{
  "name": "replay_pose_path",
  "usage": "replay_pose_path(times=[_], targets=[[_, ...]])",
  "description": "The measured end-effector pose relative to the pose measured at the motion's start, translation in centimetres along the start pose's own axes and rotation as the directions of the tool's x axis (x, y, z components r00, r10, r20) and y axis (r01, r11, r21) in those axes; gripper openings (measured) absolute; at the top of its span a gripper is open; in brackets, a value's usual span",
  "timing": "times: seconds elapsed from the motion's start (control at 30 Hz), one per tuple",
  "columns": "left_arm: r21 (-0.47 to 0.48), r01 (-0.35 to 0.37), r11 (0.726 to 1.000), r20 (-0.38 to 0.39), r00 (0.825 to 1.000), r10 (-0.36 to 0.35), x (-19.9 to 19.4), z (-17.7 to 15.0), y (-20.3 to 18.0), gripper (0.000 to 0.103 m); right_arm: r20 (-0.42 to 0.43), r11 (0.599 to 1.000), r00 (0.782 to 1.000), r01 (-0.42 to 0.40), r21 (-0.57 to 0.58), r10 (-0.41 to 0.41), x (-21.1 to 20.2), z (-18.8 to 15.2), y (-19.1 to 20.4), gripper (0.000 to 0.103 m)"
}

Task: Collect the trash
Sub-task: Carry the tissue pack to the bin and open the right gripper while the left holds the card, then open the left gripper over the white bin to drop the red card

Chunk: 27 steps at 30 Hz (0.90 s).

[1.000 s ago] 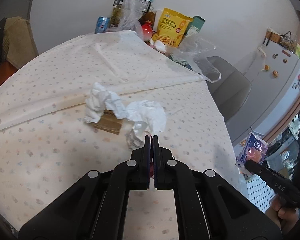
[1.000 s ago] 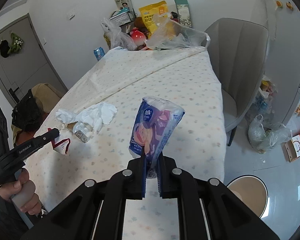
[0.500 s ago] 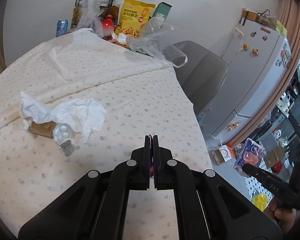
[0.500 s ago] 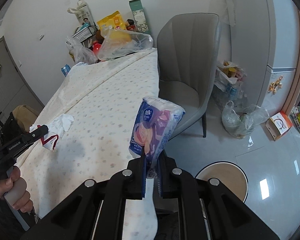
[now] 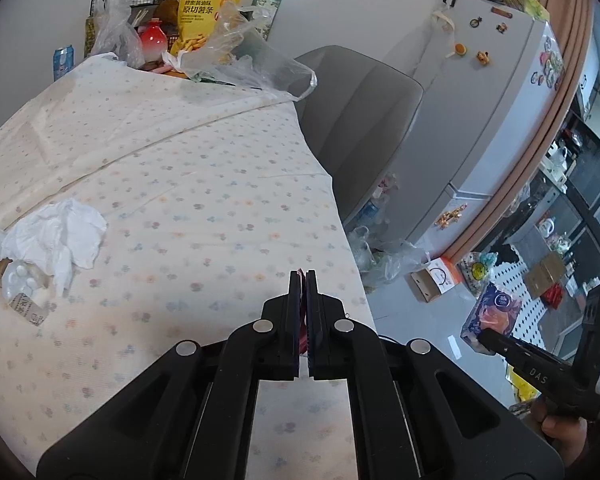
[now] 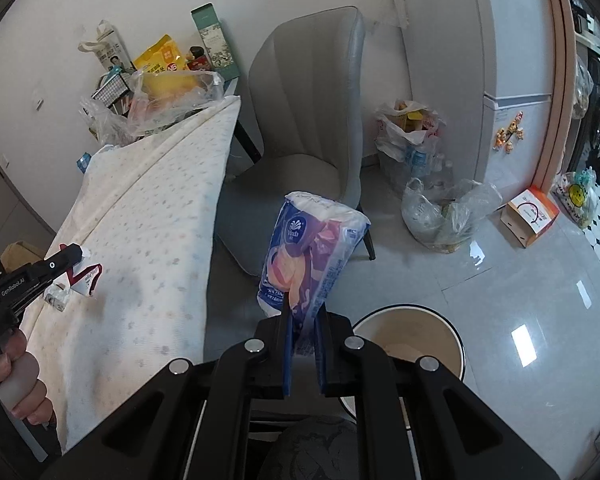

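Black left gripper [image 5: 304, 276], clamped on a red-and-white wrapper [image 6: 85, 280], has swung off the crumpled tissues [image 5: 56, 236] toward the table [image 5: 220, 208] edge. Right view: right gripper [image 6: 303, 316] grips a blue tissue pack [image 6: 312, 252], now beside the bin [image 6: 420, 320].

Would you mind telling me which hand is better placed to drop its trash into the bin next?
Right. Its tongs hold the tissue pack beside the open bin, while the left tongs with the red-and-white wrapper hover over the table.
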State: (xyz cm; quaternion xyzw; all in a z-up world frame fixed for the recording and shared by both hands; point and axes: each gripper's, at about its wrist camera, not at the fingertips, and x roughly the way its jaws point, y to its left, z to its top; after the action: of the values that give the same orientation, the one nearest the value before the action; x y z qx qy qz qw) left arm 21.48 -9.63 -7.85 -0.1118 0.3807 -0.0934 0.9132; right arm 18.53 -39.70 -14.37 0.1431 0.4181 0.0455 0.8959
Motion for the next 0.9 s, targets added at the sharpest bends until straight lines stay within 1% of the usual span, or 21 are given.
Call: replay_pose_path(times=[0.13,0.23,0.3,0.33,0.37,0.5,0.57,0.7,0.9], targets=[[0.025,0.003,1.0,-0.022,1.0,-0.003,1.4,0.0,-1.6,0.003,-0.014,0.999,1.0,0.015,0.038,-0.014,0.8,-0.3,-2.2,0.01],[0.043,0.007,0.999,-0.034,0.999,-0.005,2.2,0.0,-2.7,0.003,-0.026,0.997,0.999,0.025,0.067,-0.023,1.5,-0.7,-3.7,0.014],[0.053,0.011,0.999,-0.041,0.999,-0.009,2.6,0.0,-3.3,0.003,-0.038,0.996,0.999,0.016,0.088,-0.013,2.2,-1.1,-4.7,0.033],[0.057,0.014,0.998,-0.047,0.999,-0.011,2.9,0.0,-3.6,0.003,-0.035,0.995,0.999,0.026,0.099,-0.022,2.4,-1.3,-5.2,0.049],[0.06,0.014,0.998,-0.051,0.999,-0.011,3.1,0.0,-3.9,0.003,-0.031,0.994,0.999,0.039,0.105,-0.036,2.5,-1.5,-5.6,0.052],[0.078,0.017,0.997,-0.067,0.998,-0.011,3.8,-0.2,-4.9,0.003,-0.034,0.989,0.998,0.05,0.139,-0.045,2.5,-2.1,-7.2,0.053],[0.087,0.022,0.996,-0.078,0.997,-0.015,4.2,-0.4,-5.5,0.003,-0.029,0.988,0.998,0.054,0.147,-0.05,2.3,-2.5,-7.9,0.055],[0.107,0.035,0.994,-0.099,0.995,-0.025,4.9,-0.8,-7.1,0.003,-0.018,0.983,0.998,0.056,0.173,-0.054,1.6,-3.1,-9.4,0.057],[0.145,0.075,0.987,-0.123,0.991,-0.057,6.1,-1.3,-10.0,0.003,-0.004,0.978,0.998,0.06,0.198,-0.06,0.5,-3.4,-11.1,0.059]])
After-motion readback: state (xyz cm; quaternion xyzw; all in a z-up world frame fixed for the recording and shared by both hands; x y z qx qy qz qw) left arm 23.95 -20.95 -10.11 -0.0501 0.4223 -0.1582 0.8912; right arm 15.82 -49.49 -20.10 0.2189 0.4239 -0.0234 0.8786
